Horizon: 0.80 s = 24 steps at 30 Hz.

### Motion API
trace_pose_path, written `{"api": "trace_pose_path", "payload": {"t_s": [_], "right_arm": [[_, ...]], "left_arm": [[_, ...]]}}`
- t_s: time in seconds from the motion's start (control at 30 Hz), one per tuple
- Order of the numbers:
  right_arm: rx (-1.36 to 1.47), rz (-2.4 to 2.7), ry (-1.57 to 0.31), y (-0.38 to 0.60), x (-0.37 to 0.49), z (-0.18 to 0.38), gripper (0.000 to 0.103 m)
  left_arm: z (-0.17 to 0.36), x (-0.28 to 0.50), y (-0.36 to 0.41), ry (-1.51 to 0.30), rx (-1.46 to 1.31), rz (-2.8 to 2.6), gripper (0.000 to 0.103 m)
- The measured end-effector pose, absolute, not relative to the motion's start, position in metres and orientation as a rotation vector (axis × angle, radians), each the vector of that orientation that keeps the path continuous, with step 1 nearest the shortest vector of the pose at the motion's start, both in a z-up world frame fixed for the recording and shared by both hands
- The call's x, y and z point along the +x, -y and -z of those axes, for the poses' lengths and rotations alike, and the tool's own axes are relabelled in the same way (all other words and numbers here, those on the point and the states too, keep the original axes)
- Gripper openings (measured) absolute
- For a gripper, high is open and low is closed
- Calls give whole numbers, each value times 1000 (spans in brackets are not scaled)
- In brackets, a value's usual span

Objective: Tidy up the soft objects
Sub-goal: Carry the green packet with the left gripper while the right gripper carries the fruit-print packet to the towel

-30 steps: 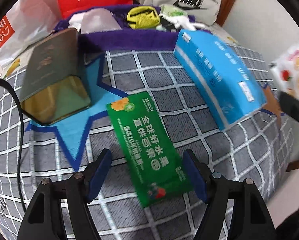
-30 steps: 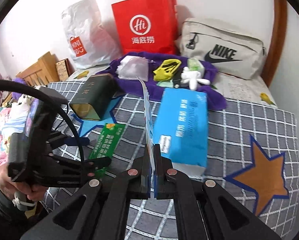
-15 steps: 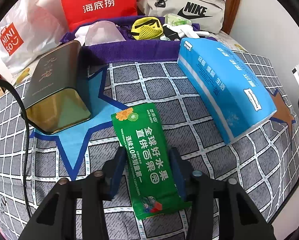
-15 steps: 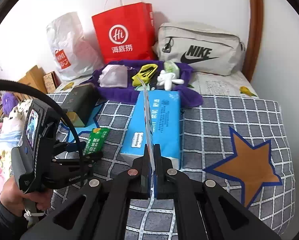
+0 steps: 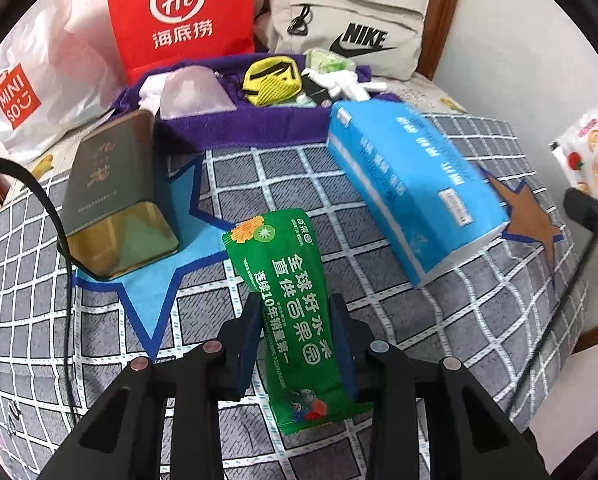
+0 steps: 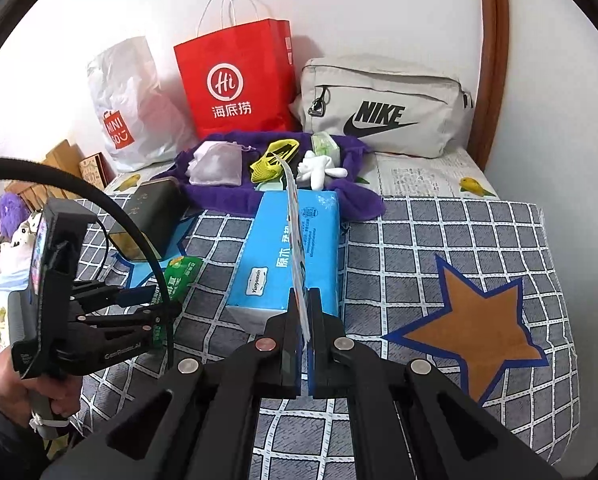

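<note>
Your left gripper [image 5: 295,316] has its jaws closing on the green packet [image 5: 295,304], which sits between the pads, its top end pointing toward 12 o'clock over the checked blanket [image 5: 439,332]. At 2 o'clock lies the blue tissue pack [image 5: 411,188], at 10 o'clock the dark tin [image 5: 111,184]. Your right gripper [image 6: 303,300] is clamped on a thin fruit-print packet [image 6: 297,236], held edge-on above the tissue pack

Checked bed cover [image 5: 99,320] carries a tin [image 5: 111,196], tissue pack [image 5: 411,184] and purple towel [image 5: 235,128].
</note>
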State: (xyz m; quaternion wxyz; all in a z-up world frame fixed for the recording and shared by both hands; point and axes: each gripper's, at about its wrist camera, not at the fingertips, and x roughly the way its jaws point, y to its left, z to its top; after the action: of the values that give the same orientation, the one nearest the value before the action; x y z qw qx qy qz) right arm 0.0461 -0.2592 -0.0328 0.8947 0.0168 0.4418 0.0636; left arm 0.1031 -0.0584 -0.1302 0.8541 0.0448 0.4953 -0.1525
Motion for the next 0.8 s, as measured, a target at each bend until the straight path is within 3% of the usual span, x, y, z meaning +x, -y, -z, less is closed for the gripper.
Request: {"api": "trace_pose_path", "payload": {"t_s": [0.8], "right_arm": [[-24, -245, -904, 235, 110, 11, 2]], "left_arm": [[54, 144, 7, -860, 42, 308, 32]]}}
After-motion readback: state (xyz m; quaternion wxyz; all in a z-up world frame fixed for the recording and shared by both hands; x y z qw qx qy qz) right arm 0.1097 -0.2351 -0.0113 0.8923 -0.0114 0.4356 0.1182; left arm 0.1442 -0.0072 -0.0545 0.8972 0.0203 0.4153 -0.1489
